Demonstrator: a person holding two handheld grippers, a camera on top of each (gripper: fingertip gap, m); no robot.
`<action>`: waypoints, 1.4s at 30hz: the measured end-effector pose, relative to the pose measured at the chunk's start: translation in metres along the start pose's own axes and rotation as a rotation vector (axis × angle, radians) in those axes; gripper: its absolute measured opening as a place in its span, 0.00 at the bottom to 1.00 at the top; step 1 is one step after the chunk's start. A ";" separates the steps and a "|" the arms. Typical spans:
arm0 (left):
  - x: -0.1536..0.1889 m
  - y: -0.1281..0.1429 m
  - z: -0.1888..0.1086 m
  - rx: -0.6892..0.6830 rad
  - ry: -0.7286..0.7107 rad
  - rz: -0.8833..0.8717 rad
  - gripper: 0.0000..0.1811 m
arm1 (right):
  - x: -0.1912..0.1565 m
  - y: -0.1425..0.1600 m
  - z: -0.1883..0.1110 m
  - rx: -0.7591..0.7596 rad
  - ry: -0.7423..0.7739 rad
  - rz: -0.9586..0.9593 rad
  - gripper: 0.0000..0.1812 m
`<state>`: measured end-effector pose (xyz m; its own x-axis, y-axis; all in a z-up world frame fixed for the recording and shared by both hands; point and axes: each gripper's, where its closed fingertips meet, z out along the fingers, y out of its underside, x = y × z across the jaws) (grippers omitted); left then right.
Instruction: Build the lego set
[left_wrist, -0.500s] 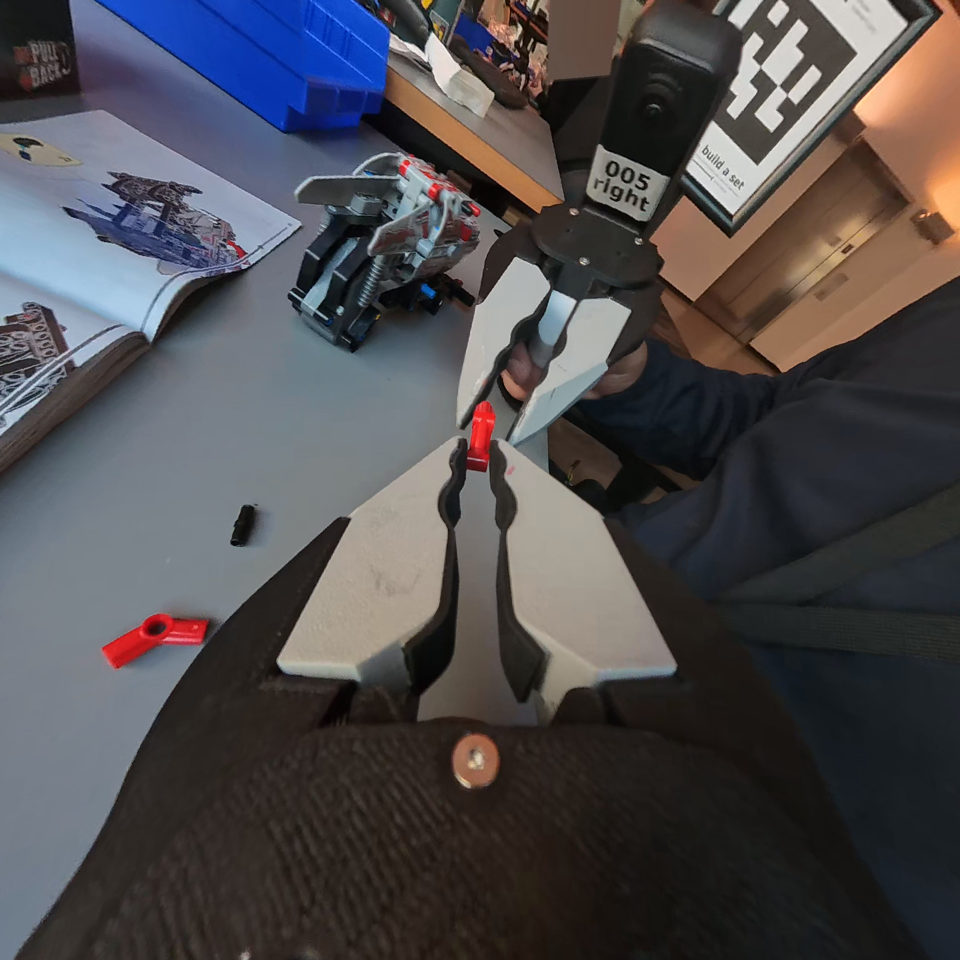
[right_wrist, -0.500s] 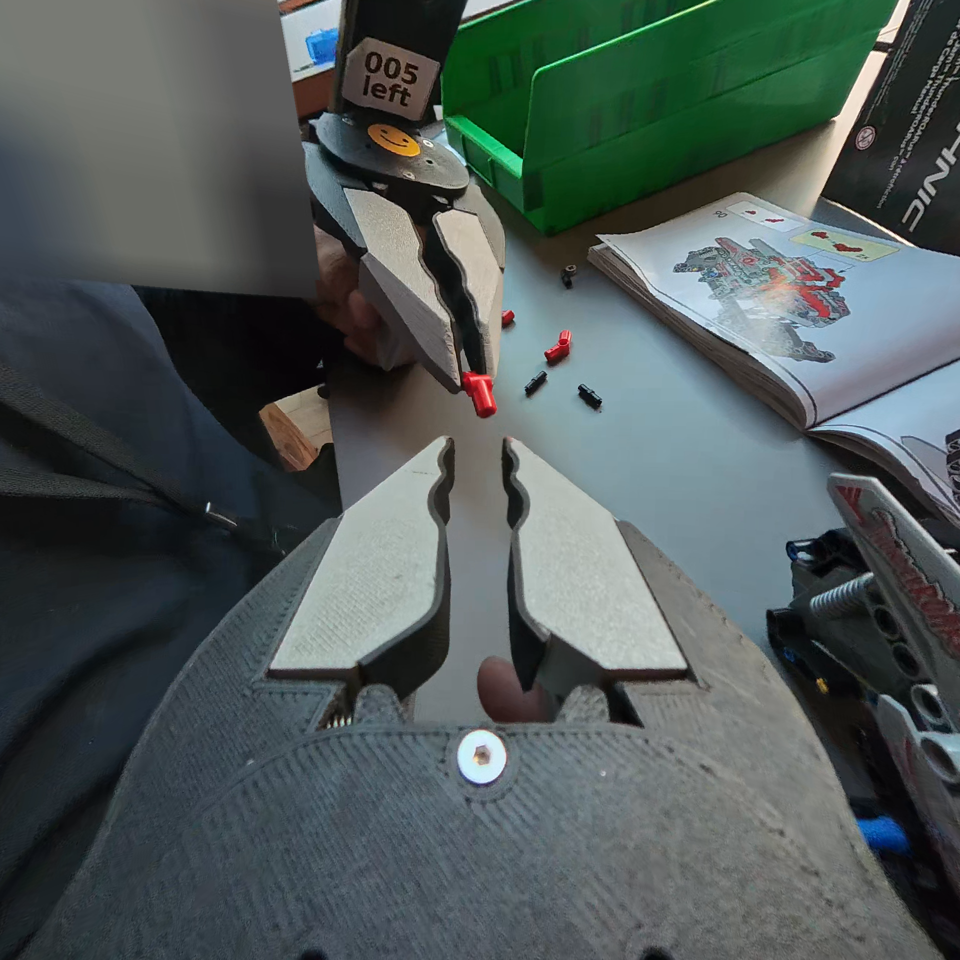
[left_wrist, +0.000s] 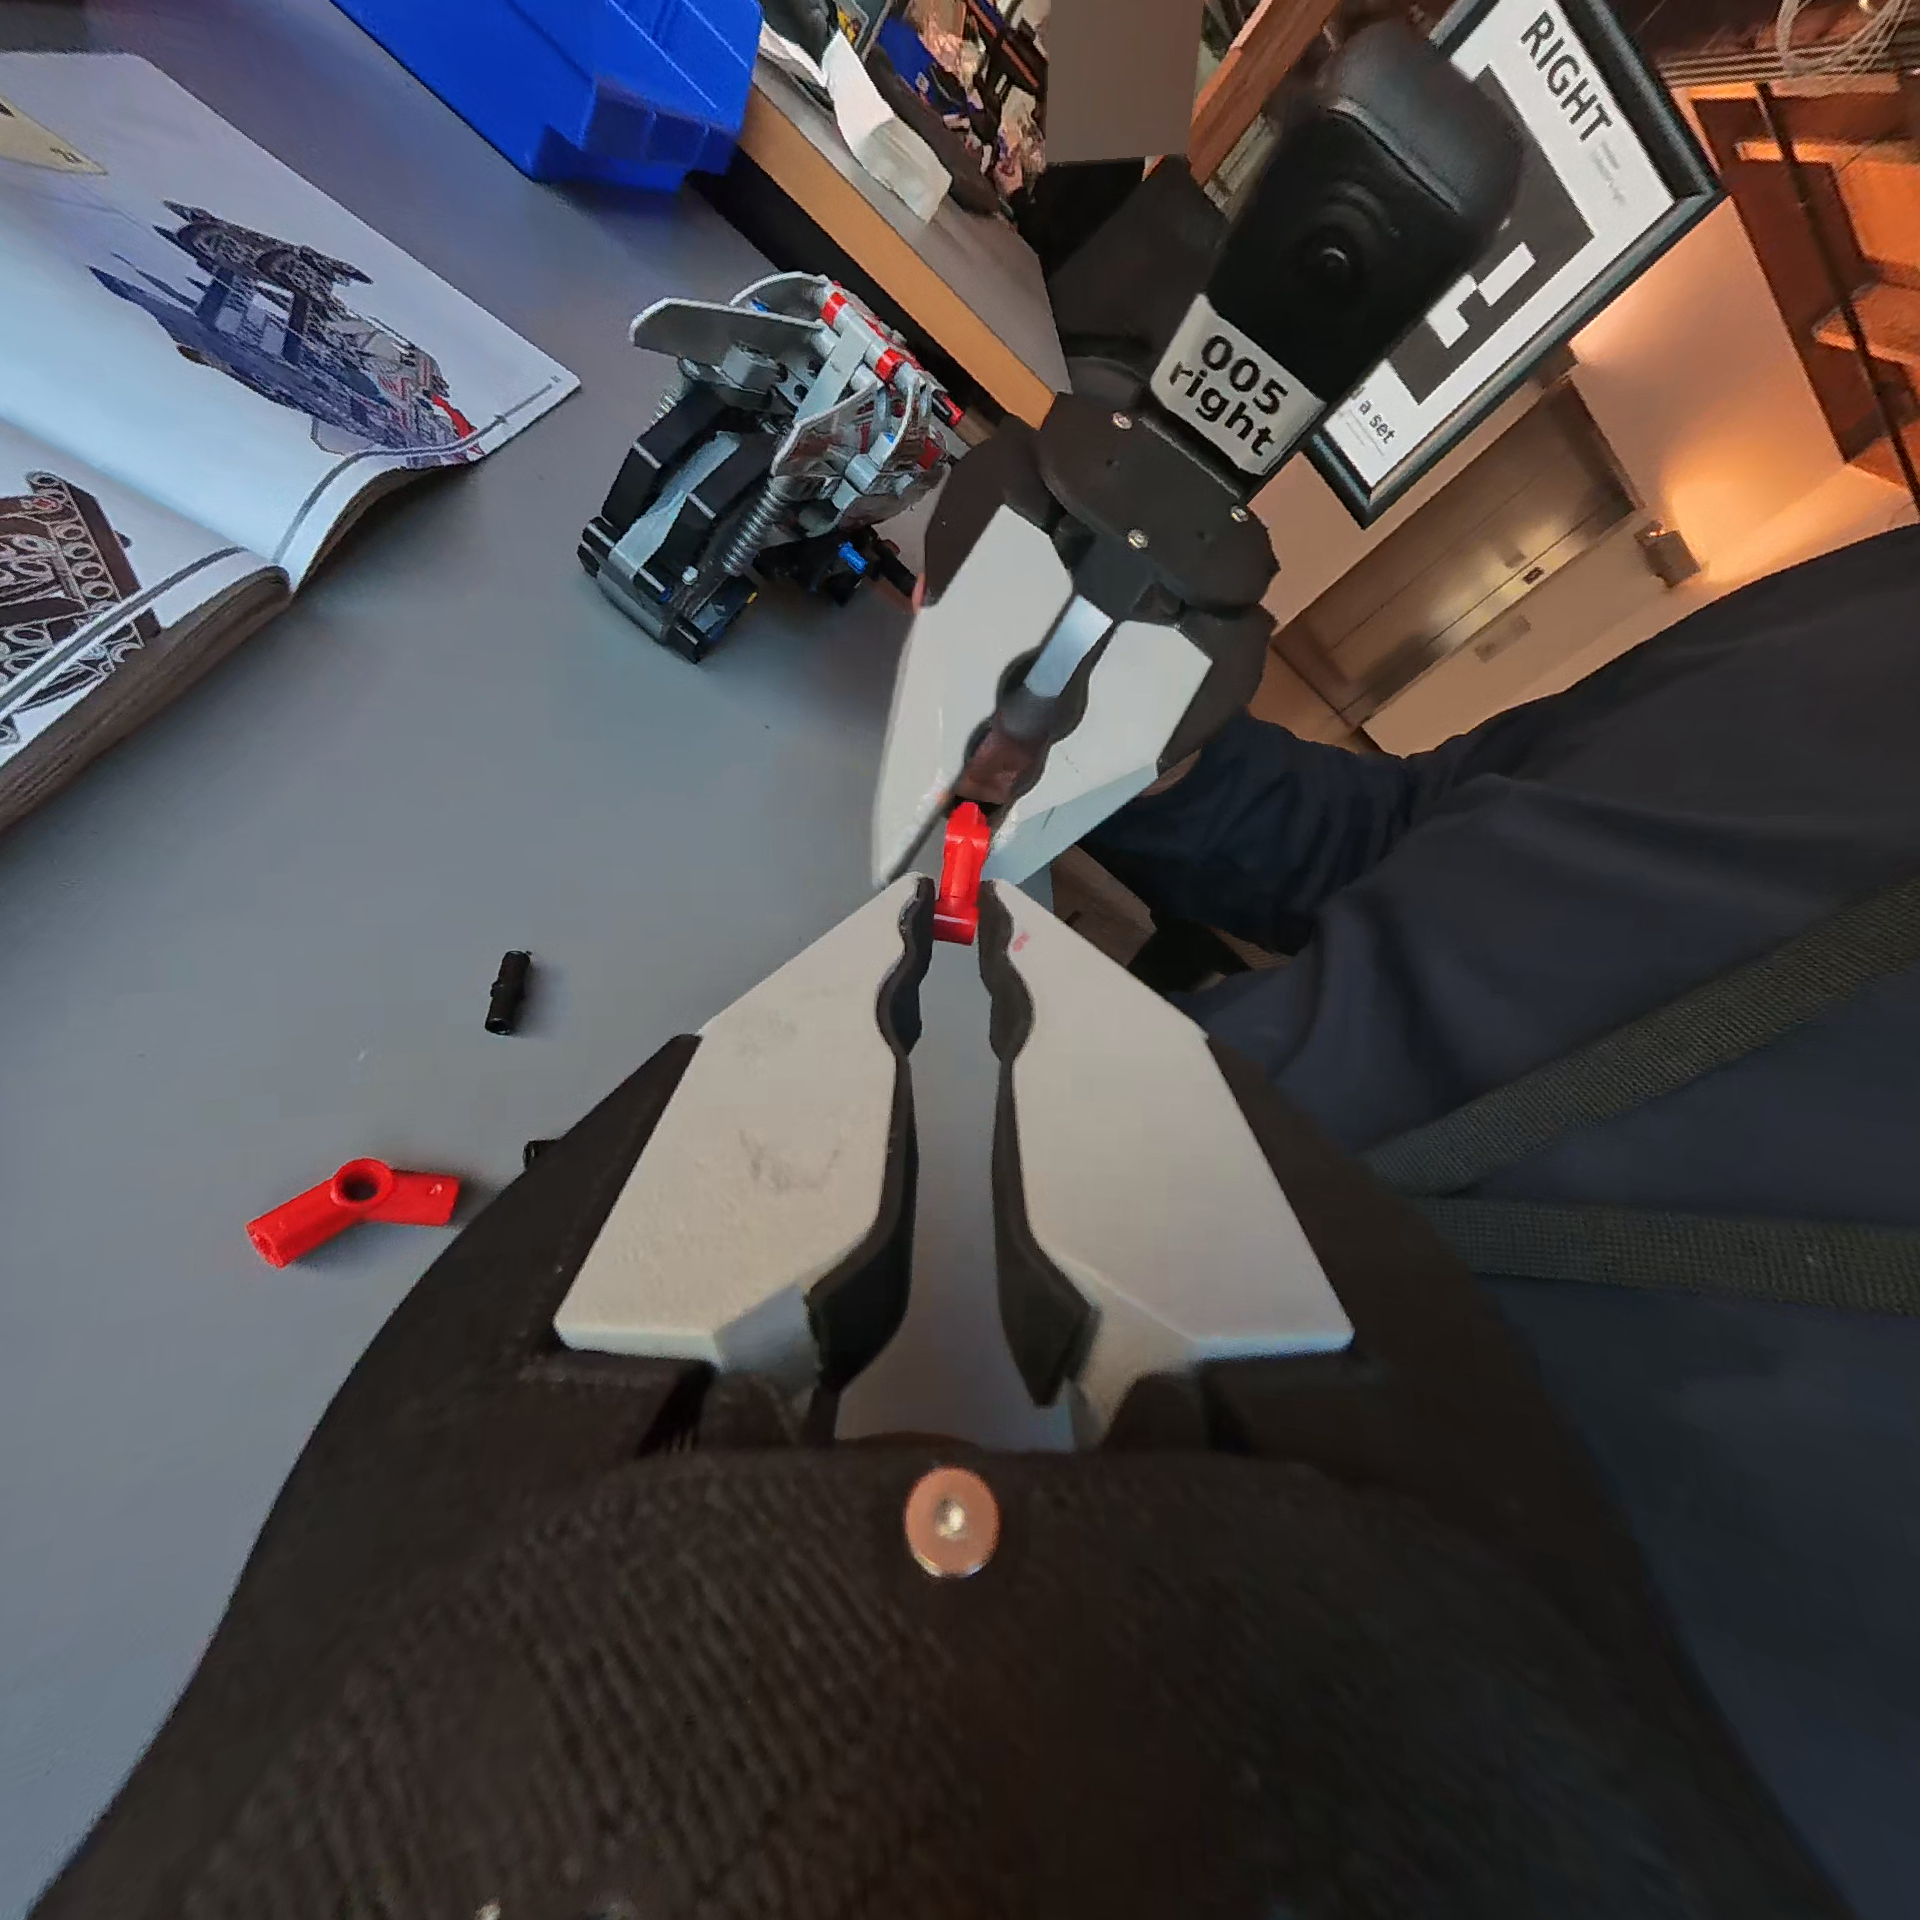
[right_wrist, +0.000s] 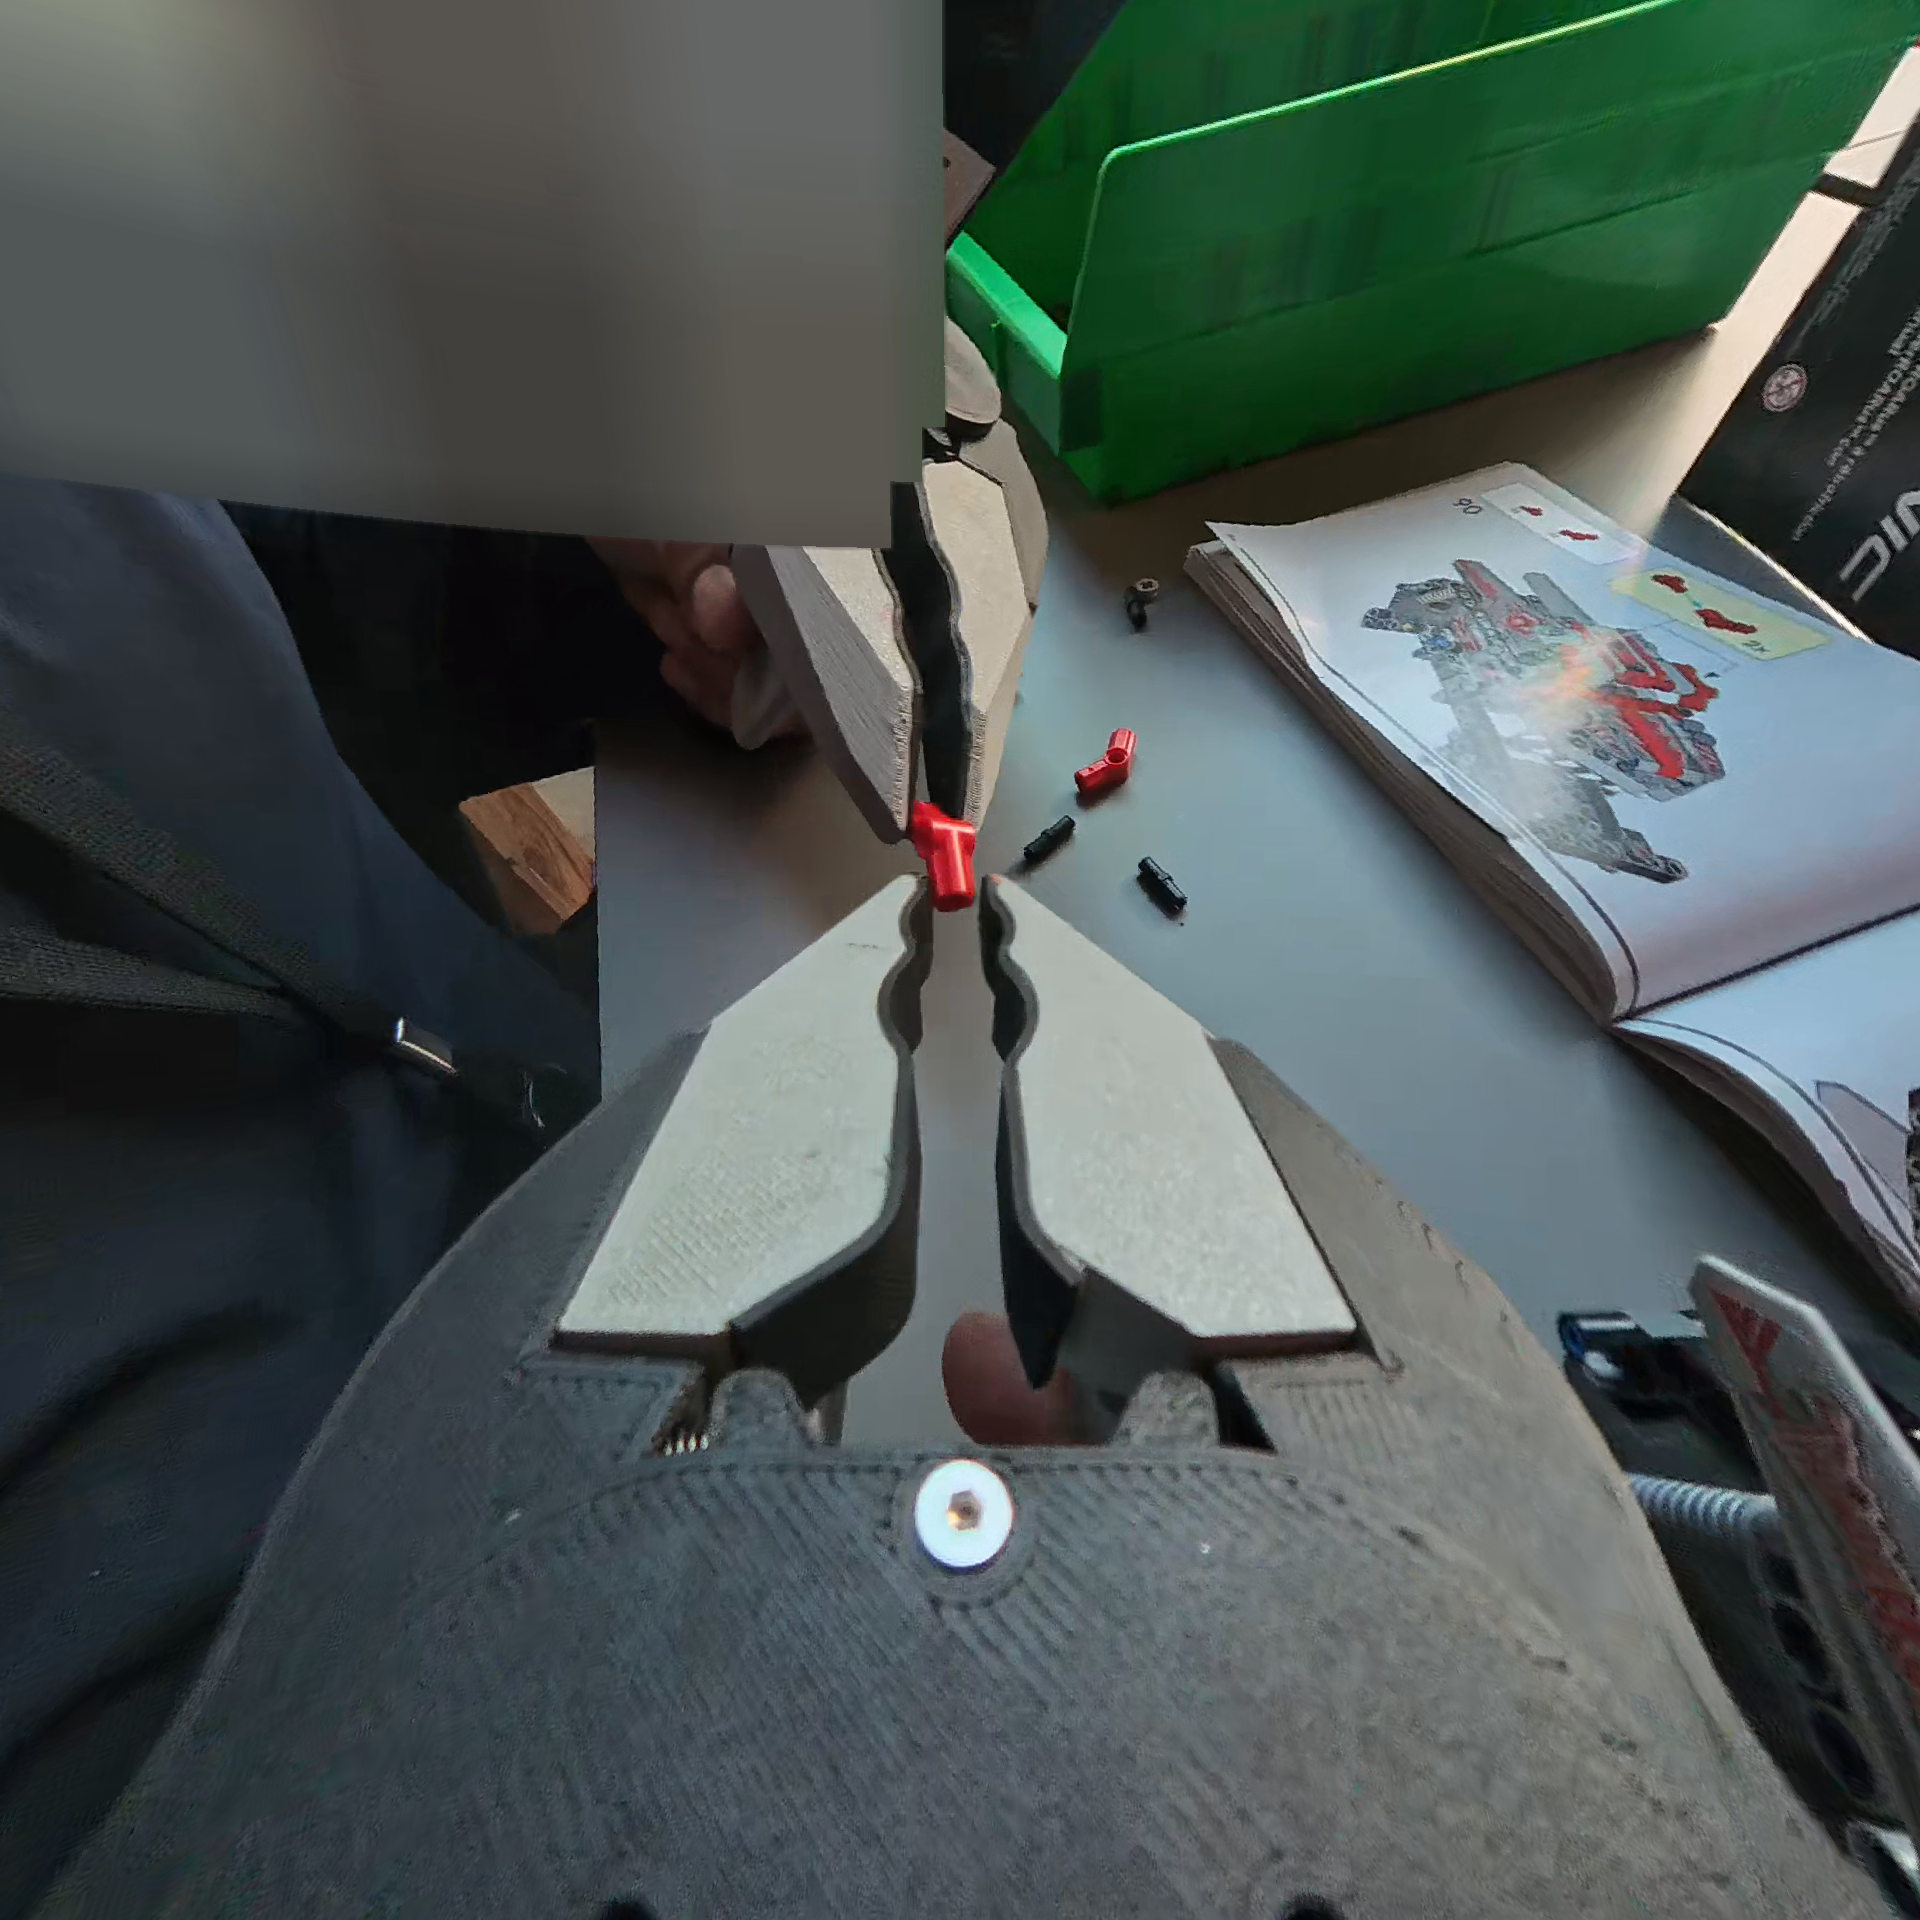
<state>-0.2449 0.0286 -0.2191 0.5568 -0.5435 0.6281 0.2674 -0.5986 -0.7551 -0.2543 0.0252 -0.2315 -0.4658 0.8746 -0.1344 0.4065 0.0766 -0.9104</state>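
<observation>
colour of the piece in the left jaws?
Red; clearest in the right wrist view.

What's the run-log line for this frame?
left gripper: shut on red connector | right gripper: open, tips at connector | model: on table, untouched

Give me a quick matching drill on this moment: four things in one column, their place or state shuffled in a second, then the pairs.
Things:
1. small red connector
2. bent red piece
3. instruction booklet
4. right tongs

States:
A. lying open on the table
B. open, tips near the held part
C. loose on the table
D. pinched at the tips of the left tongs

Pairs: 1-D, 2-C, 3-A, 4-B
</observation>
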 end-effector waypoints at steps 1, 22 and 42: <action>0.000 0.000 0.000 0.001 0.002 -0.003 0.03 | 0.000 0.001 0.001 -0.007 0.006 -0.014 0.03; -0.006 0.010 0.007 -0.082 -0.002 -0.076 0.03 | 0.001 0.009 -0.004 -0.071 0.111 -0.084 0.04; -0.062 0.033 -0.081 -0.187 -0.565 0.158 0.07 | 0.013 0.055 -0.004 -0.293 0.113 0.272 0.04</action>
<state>-0.3346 -0.0048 -0.2675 0.9227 -0.2690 0.2760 0.0337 -0.6570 -0.7531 -0.2348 0.0429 -0.2813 -0.2282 0.9276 -0.2957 0.7170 -0.0453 -0.6956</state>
